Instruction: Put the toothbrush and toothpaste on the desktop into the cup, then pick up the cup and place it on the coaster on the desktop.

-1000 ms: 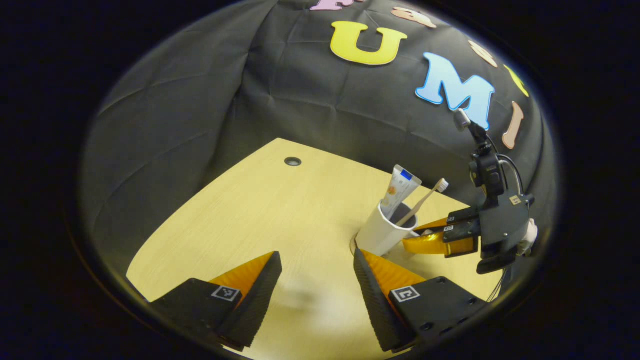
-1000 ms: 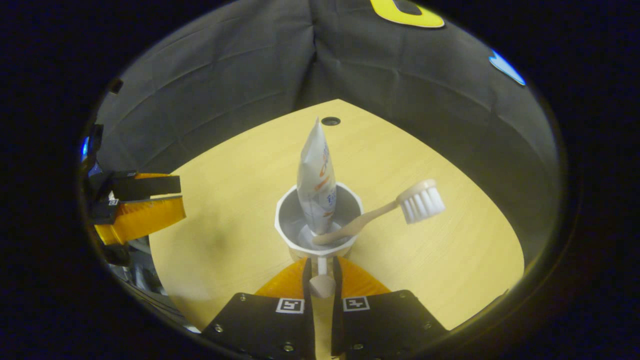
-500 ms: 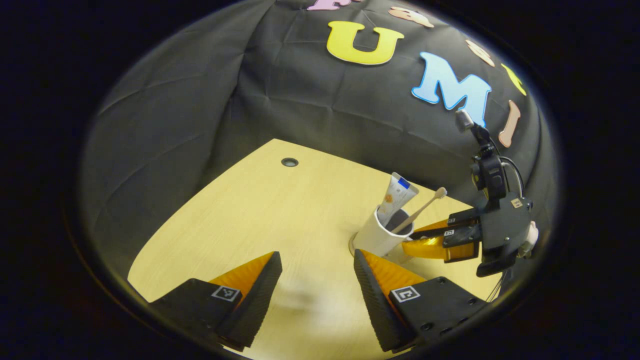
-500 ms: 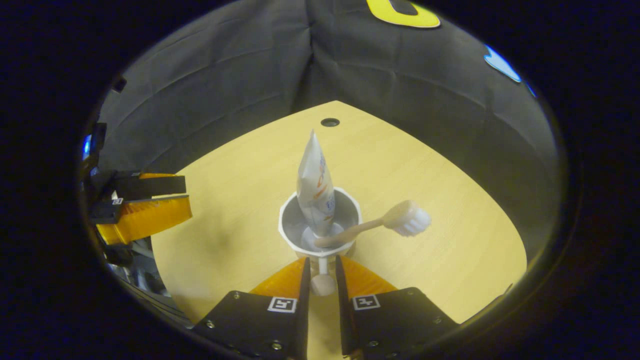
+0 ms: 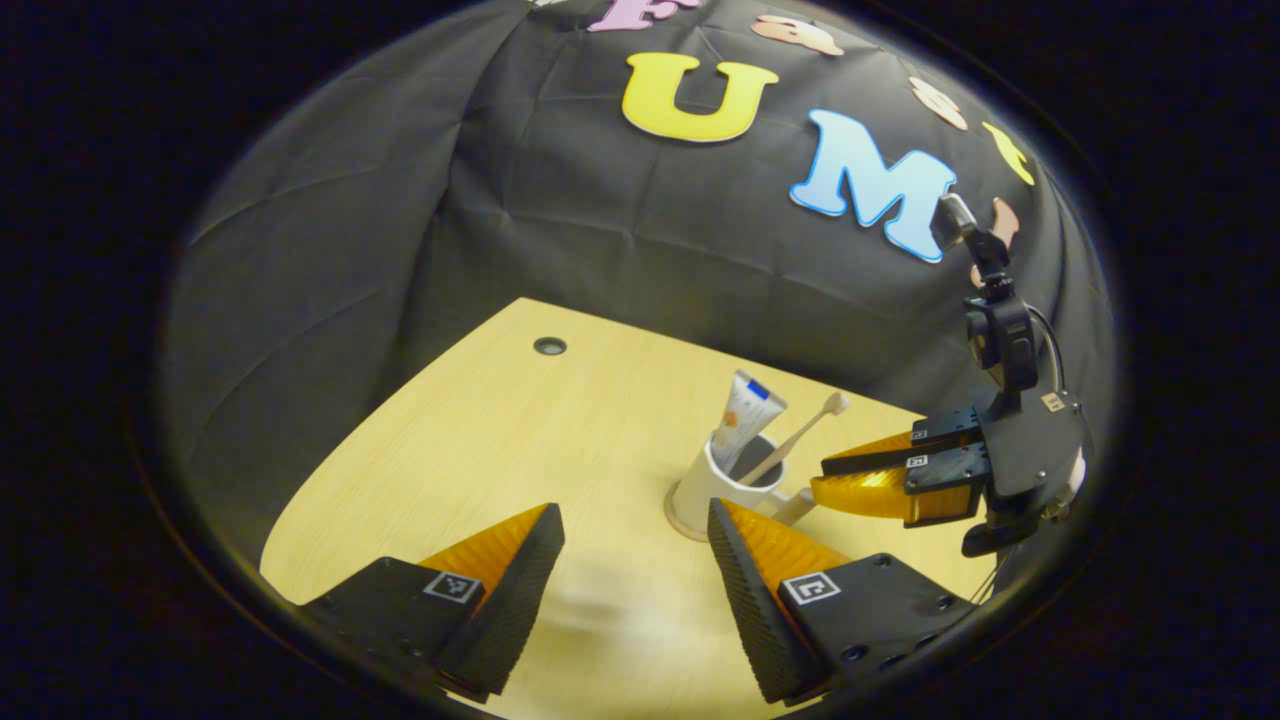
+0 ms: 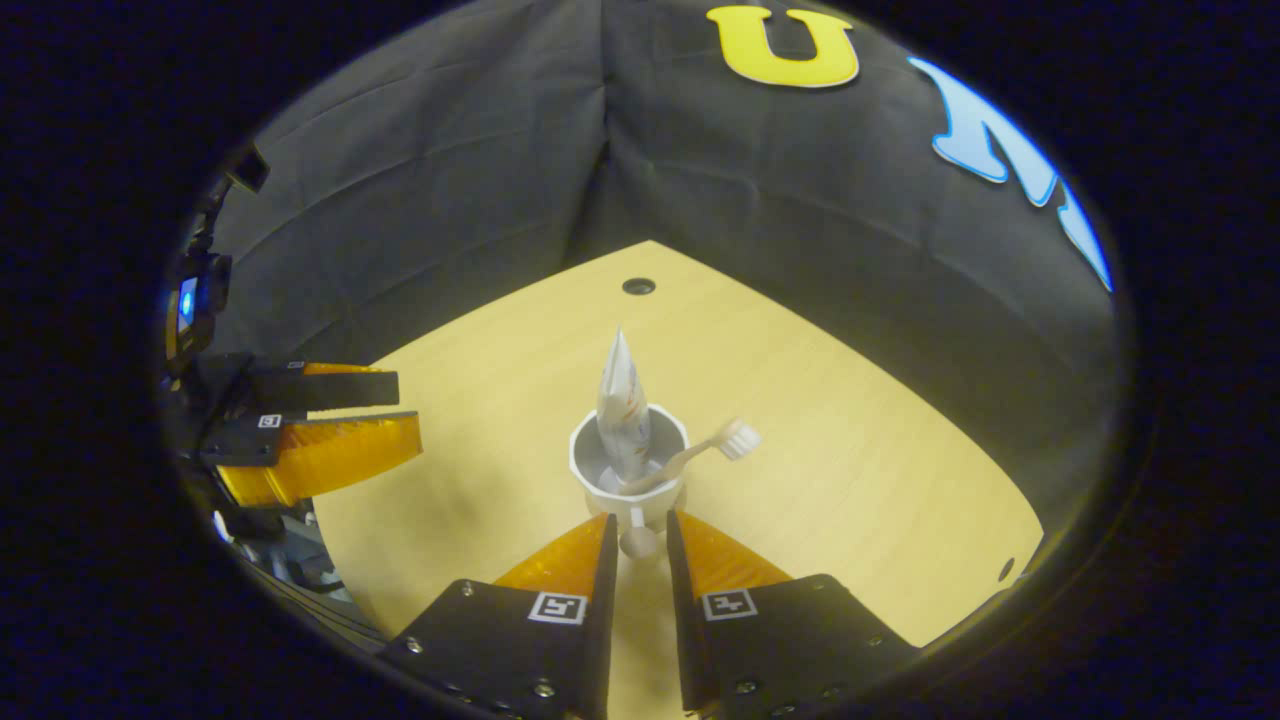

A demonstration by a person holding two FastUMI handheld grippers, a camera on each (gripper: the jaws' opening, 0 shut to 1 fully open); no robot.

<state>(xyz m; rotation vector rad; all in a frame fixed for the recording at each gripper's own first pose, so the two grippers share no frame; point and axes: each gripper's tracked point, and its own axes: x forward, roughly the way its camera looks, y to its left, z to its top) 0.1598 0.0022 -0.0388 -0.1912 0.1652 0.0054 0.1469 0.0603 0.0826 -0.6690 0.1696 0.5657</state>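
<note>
On the desktop, cup, toothpaste print unreadable

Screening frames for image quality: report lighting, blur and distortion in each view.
Left gripper view: fisheye bends the desktop edge; cup sharp; soft shadow between the left gripper jaws. Right gripper view: light falls off toward the rim; toothbrush head slightly soft; toothpaste clear.

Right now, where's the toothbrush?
In the right gripper view the toothbrush stands in the cup beside the toothpaste, head leaning over the rim to the right, just ahead of the right gripper.
</note>
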